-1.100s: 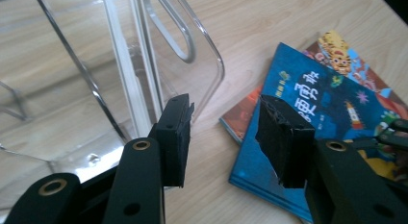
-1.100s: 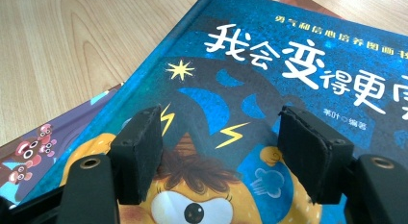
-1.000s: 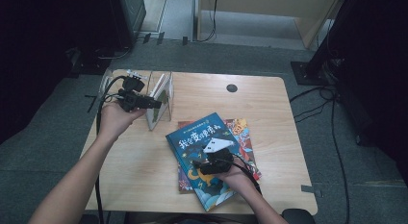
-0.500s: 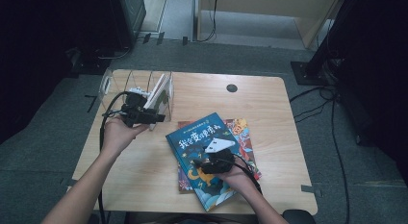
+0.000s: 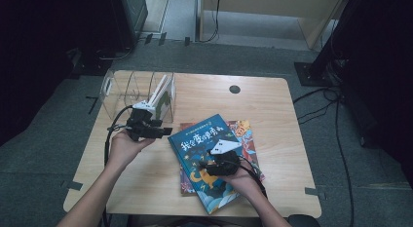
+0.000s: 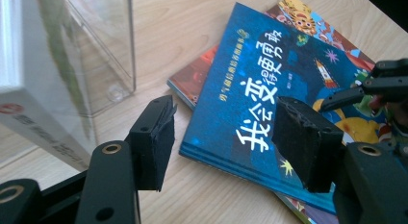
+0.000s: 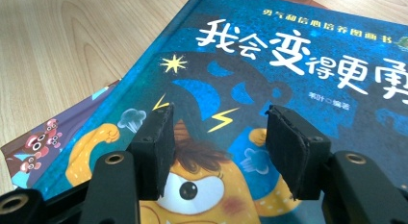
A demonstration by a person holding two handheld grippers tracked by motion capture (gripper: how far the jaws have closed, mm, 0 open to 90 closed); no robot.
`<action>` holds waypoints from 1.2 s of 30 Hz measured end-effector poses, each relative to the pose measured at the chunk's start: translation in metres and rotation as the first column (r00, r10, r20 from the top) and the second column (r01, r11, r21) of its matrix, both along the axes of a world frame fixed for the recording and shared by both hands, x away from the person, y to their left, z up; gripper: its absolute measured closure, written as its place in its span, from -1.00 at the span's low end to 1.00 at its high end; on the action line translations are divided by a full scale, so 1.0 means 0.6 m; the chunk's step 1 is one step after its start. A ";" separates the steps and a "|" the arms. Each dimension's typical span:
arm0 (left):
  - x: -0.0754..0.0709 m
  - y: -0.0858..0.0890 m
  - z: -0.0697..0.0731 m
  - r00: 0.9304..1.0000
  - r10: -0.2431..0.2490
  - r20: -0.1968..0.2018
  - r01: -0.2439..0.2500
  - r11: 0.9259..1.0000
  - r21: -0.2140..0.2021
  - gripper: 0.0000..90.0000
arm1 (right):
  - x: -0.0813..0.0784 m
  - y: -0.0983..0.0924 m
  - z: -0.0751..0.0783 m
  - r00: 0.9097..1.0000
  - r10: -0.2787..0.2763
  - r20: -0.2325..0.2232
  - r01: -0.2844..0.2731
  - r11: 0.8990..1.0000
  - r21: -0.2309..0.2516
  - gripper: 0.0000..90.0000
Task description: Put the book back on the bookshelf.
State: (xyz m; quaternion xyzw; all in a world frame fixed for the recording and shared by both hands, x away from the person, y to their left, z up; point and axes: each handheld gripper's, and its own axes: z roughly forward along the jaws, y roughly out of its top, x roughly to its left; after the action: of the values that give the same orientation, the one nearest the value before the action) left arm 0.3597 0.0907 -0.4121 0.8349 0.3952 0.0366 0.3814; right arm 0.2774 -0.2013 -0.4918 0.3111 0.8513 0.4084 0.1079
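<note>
**Inspector:** State the position of the rectangular light wooden table [image 5: 272, 98].

**Assistant:** It stands on the grey floor [image 5: 53, 154]. A clear acrylic divided book rack [image 5: 114, 88] sits at its far left corner, with a white-spined upright book [image 5: 163, 93] in the rack's rightmost slot.

**Inspector:** And the centre?

**Assistant:** A blue hardcover picture book [image 5: 195, 141] lies flat on top of a multicoloured picture book [image 5: 243, 132], near the front edge, right of the rack.

**Inspector:** The tools?

**Assistant:** The black left gripper [image 5: 157, 132] hangs between rack and blue book, just beside the book's left edge, jaws apart. The black right gripper [image 5: 210, 164] sits over the blue book's near half, jaws apart above the cover.
</note>
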 end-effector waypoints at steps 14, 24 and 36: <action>-0.012 -0.021 -0.037 0.999 -0.053 0.010 0.053 0.998 0.034 -0.02 | -0.013 -0.028 0.004 0.999 -0.031 0.013 0.030 0.999 0.045 0.23; 0.001 -0.035 -0.061 0.998 -0.069 -0.008 0.069 0.997 0.038 0.13 | -0.031 -0.056 0.009 0.998 -0.053 0.036 0.051 0.997 0.053 0.45; 0.012 -0.043 -0.079 0.996 -0.084 -0.013 0.084 0.996 0.024 0.26 | -0.058 -0.085 0.008 0.995 -0.094 0.042 0.092 0.995 0.047 0.68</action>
State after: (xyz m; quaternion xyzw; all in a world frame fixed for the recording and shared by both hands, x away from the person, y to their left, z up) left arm 0.3667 0.0647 -0.4595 0.8555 0.3618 0.0202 0.3700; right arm 0.2425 -0.2525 -0.4869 0.3439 0.8239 0.4288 0.1383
